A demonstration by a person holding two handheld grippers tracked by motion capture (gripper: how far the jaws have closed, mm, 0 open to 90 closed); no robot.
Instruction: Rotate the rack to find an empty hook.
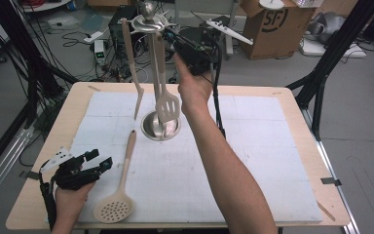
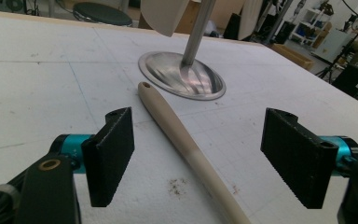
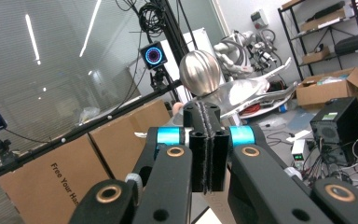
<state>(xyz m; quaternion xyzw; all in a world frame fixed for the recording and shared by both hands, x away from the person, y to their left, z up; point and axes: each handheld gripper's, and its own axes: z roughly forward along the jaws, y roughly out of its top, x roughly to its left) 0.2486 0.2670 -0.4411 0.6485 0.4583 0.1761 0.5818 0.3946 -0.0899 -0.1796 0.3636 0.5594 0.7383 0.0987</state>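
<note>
Two utensils hanging on the utensil stand [image 1: 148,23]; right gripper [image 1: 171,37], jaws closed together, up at its top ring. Skimmer [image 1: 119,189] flat on the mat, unhung; left gripper [image 2: 198,151] wide apart astride its handle.

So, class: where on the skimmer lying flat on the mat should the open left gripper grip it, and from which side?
Probably mid-handle on the skimmer, from above: the left gripper already straddles that slim handle, which lies flat.
</note>
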